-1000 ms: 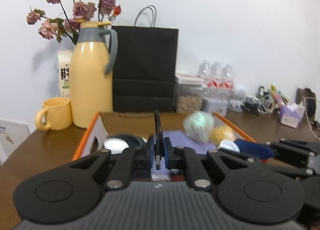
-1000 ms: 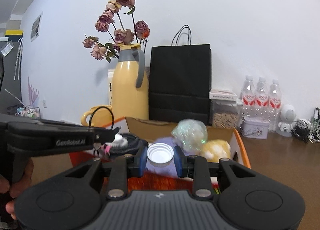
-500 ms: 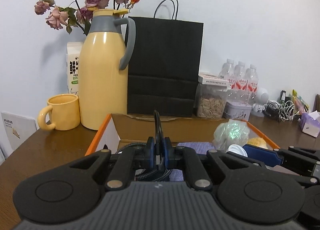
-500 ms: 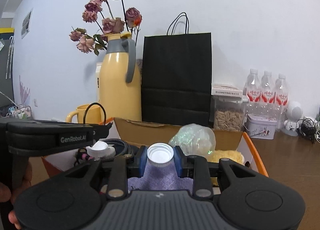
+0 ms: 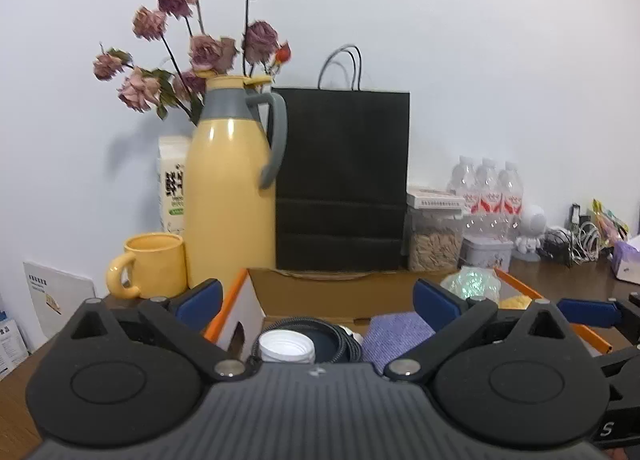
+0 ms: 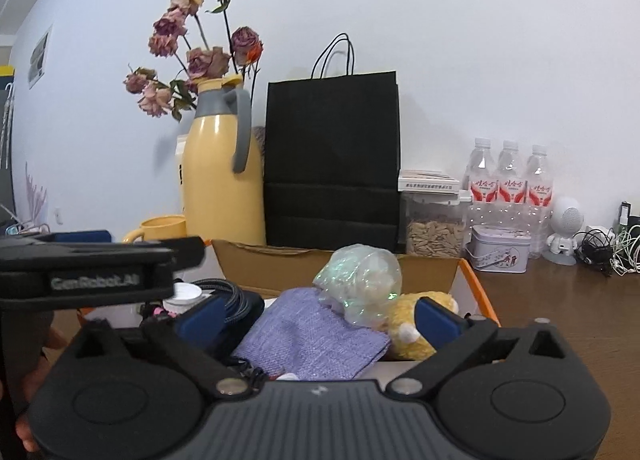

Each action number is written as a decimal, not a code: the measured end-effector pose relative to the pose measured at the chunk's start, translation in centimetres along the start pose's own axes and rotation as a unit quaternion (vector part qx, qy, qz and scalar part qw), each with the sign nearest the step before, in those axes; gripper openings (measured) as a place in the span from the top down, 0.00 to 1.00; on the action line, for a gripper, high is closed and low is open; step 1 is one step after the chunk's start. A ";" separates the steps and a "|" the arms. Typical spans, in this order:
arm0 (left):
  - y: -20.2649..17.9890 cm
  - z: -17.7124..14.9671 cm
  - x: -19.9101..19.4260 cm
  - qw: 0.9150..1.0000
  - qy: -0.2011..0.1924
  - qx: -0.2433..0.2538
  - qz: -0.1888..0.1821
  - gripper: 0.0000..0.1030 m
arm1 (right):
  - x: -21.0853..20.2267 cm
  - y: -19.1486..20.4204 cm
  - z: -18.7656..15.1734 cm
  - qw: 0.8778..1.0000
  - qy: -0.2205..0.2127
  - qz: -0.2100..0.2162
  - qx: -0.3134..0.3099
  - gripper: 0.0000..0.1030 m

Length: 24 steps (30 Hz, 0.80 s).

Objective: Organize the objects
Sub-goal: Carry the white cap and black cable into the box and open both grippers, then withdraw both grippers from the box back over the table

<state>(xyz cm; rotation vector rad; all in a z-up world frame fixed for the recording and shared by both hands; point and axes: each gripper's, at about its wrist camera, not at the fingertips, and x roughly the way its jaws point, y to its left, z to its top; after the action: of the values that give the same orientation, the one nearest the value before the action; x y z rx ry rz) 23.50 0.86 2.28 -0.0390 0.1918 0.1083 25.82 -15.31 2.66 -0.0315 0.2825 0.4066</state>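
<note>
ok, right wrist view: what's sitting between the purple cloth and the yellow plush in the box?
In the right wrist view, a crumpled iridescent plastic bag sits between the purple cloth and the yellow plush, overlapping both.

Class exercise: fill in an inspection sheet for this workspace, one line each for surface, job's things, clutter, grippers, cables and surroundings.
Surface: brown wooden table.
Job's things: cardboard box holding purple cloth, white cap, yellow plush, iridescent bag.
Clutter: yellow thermos, mug, black paper bag, water bottles, seed jar.
Grippers: left gripper and right gripper jaws opening, nothing between them.
Cables: coiled black cable in box; tangle by wall.
Surroundings: white wall.
</note>
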 end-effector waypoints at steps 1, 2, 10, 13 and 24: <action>0.0 0.0 0.0 1.000 0.000 -0.001 0.001 0.00 | 0.0 -0.1 0.0 1.000 0.001 -0.001 0.001 0.00; 0.0 0.1 -0.1 1.000 0.000 -0.002 0.000 0.00 | 0.1 -0.1 0.0 1.000 0.003 -0.002 0.002 0.00; 0.1 0.1 -0.3 1.000 0.001 -0.004 -0.003 0.00 | -0.1 0.2 0.1 1.000 0.005 -0.003 -0.003 0.00; 0.3 0.2 -0.6 1.000 0.002 -0.007 -0.007 0.00 | -0.3 0.2 0.1 1.000 0.004 -0.005 -0.003 0.00; 1.3 0.6 -5.0 0.999 0.038 -0.012 -0.026 0.00 | -4.7 0.0 0.5 1.000 0.014 0.004 0.012 0.00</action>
<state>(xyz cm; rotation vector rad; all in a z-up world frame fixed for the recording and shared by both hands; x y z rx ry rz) 18.60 1.63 3.75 -0.0710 0.2649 0.0580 21.79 -17.09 4.44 -0.0135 0.3159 0.4115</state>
